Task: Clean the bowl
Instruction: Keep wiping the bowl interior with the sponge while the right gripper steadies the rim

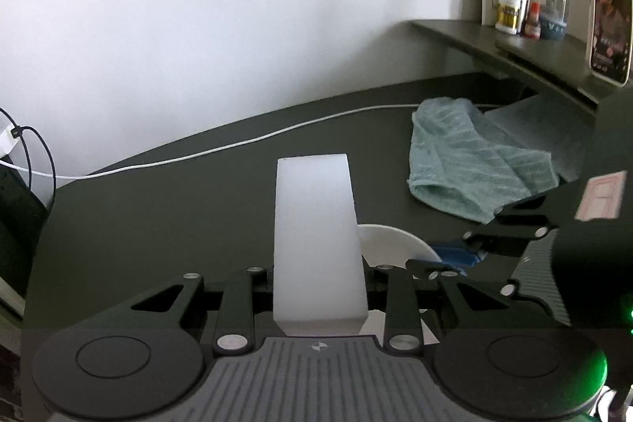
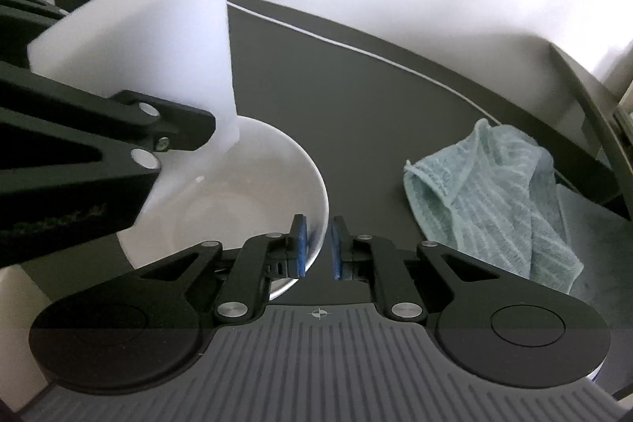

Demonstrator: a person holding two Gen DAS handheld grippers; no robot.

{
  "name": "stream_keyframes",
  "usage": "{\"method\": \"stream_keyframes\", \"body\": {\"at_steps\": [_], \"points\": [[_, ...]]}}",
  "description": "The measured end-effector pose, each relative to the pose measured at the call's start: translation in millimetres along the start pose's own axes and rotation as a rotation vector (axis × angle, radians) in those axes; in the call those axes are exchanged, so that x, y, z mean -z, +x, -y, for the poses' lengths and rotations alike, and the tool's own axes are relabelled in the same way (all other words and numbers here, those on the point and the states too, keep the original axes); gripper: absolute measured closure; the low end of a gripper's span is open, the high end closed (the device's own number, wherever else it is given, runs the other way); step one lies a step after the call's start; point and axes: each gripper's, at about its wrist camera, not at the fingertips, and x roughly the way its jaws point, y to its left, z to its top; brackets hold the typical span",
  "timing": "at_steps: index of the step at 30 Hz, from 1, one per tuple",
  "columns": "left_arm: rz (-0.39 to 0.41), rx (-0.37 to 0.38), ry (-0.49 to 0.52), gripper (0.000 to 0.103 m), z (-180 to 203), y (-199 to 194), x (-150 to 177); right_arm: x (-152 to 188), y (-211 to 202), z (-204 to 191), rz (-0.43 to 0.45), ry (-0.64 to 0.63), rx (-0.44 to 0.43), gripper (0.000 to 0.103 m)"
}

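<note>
My left gripper is shut on a tall white sponge block, which stands up between its fingers. In the right wrist view that sponge hangs over the left side of the white bowl, its lower corner dipping inside the rim. The bowl sits on a dark table. My right gripper is shut on the bowl's near right rim, one blue pad inside and one outside. From the left wrist view the bowl peeks out behind the sponge, with the right gripper at its edge.
A crumpled pale green towel lies on the table right of the bowl. A white cable runs along the back of the table. A raised shelf at the far right carries small bottles and a propped phone.
</note>
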Motion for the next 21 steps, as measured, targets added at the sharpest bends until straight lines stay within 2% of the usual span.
{"method": "stream_keyframes", "body": {"at_steps": [4,8,12,19,21], "points": [[-0.05,0.032,-0.005,0.073,4.5,19.8,4.3,0.9,-3.8,-0.6,-0.001,0.012,-0.013,0.09],[-0.064,0.048,-0.026,0.071,0.0,37.6,11.5,3.4,-4.5,-0.1,-0.005,0.007,-0.021,0.088],[-0.05,0.018,0.009,0.072,2.9,29.2,11.5,2.9,-3.1,-1.5,0.002,-0.007,-0.011,0.089],[0.049,-0.04,0.024,0.073,-6.9,-11.2,-3.8,-1.0,-13.7,1.3,0.022,0.006,-0.006,0.089],[0.041,0.002,0.016,0.073,-4.8,-9.6,-4.1,-1.3,-15.6,1.9,0.027,0.012,-0.017,0.089]]}}
